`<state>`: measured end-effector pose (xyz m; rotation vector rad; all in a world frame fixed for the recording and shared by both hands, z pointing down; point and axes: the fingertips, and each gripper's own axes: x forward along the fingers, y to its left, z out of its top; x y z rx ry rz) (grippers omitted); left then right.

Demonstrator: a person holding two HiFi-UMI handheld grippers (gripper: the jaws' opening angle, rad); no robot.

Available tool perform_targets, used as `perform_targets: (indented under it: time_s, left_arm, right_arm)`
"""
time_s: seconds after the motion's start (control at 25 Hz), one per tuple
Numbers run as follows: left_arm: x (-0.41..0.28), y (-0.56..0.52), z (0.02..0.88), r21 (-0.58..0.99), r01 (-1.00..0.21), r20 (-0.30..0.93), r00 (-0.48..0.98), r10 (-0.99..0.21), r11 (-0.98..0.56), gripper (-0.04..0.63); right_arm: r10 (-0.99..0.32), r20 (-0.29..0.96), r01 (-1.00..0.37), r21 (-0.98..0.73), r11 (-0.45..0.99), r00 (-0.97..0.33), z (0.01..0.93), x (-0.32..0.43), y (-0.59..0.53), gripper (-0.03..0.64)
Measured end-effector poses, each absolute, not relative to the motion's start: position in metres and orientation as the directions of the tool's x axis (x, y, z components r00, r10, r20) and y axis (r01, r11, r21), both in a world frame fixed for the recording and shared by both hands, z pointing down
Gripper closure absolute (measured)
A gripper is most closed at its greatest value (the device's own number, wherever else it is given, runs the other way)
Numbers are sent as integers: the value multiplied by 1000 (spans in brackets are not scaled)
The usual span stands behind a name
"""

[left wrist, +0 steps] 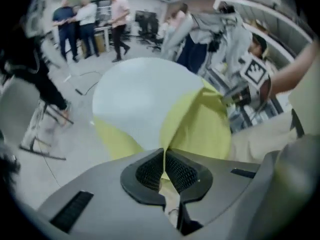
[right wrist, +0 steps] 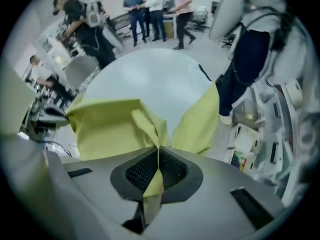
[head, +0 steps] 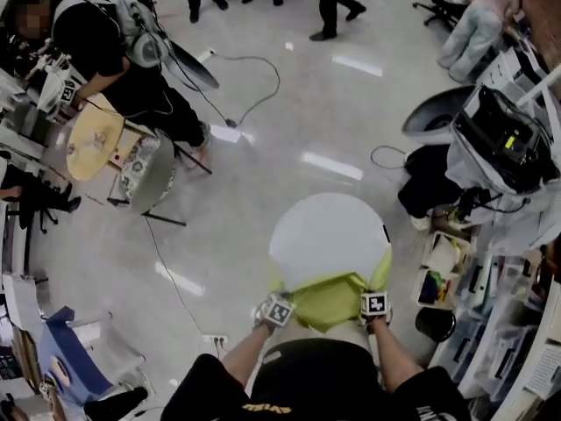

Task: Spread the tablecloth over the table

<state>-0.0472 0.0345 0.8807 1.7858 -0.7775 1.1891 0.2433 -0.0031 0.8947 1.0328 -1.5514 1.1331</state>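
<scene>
A yellow-green tablecloth [head: 331, 298] lies bunched over the near edge of a round white table [head: 326, 233]. My left gripper [head: 274, 310] is shut on the cloth's near left edge, and in the left gripper view the cloth [left wrist: 200, 126] runs up from between the black pads [left wrist: 150, 171]. My right gripper [head: 374, 306] is shut on the near right edge. In the right gripper view a fold of the cloth [right wrist: 112, 129] is pinched between the pads [right wrist: 172, 170] and hangs below them. Most of the table top [right wrist: 150, 79] shows bare beyond the cloth.
Shelves and boxes [head: 456, 270] stand close to the table's right. A black bin [head: 434, 323] sits by them. A power strip [head: 215, 341] and a cable [head: 166, 279] lie on the floor at left. A person [head: 123, 51] bends by a small table [head: 92, 143] at far left.
</scene>
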Motion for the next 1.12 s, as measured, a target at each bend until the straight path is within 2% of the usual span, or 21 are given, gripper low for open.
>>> perform_targets:
  time_s: [0.12,0.28,0.4,0.68,1.0,1.12]
  left_arm:
    - [-82,11,830,368,-875,853,453,-260,-316,575]
    - [-113,5,775,339,-829,776,514,-366,-444,575]
    - [-119,-3,731,310,-787,708,565,-423,-533,575]
    - [-109,22,652,275,-794,588,585,-558,-542,575]
    - [-117,104,579,233,-897,502,441,-744,-375,575]
    - [-115,140,543,165,-925,462,379,-802,-342,575]
  right_arm:
    - [-245,924,-955,-281,92,-295,836,198,-7,609]
    - [-406,886,-971,-238,16,-224,779,191,1,609]
    - [-502,828,-953,-302,-24,-249,744,177,14,609]
    - [-627,691,-918,-384,104,-360,676,156,56,609]
    - [-728,516,-887,-350,301,-451,598,160,117,609]
    - [-761,425,-865,-351,360,-489,567,165,140,609]
